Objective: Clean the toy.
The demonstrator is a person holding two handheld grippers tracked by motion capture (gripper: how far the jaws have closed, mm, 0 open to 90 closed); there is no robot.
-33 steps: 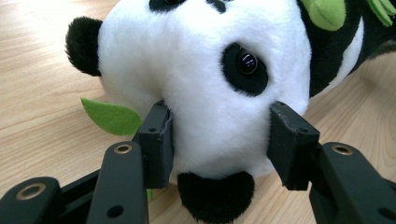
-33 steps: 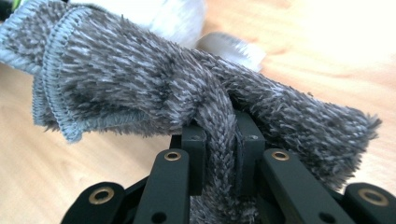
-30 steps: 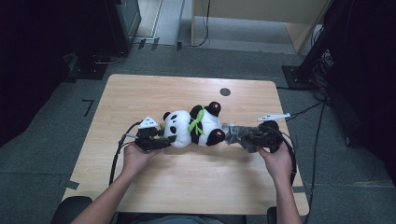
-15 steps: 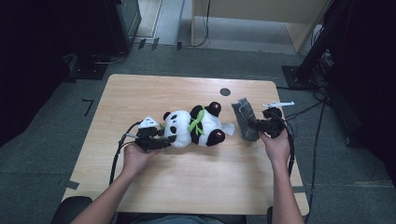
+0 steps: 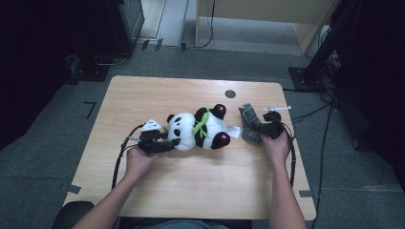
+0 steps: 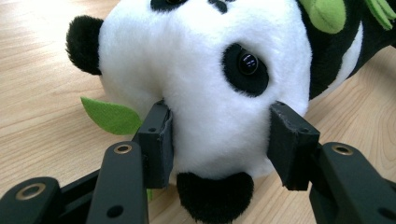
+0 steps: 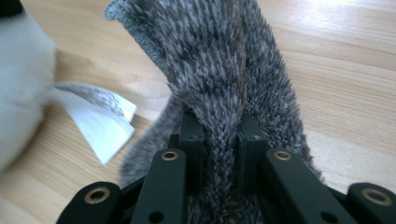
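A black-and-white panda plush (image 5: 198, 130) with green leaves on its chest lies on its side mid-table. My left gripper (image 5: 165, 143) is shut on its head; in the left gripper view both pads (image 6: 159, 140) press into the white fur of the panda (image 6: 210, 70). To the panda's right, my right gripper (image 5: 259, 128) is shut on a grey fuzzy cloth (image 5: 247, 123). In the right gripper view the cloth (image 7: 219, 70) is pinched between the jaws and stands up in folds just above the table. The panda's white tag (image 7: 100, 121) lies beside it.
The wooden table (image 5: 191, 191) has a small black round mark (image 5: 230, 94) near its far edge. A green felt leaf (image 6: 109, 115) rests on the wood by the panda's head. Cables trail off both grippers, and dark equipment stands on the floor around the table.
My right gripper has carried the grey cloth away from the panda's legs, to the right and toward the far side, then lower. The left gripper and the panda have stayed put.
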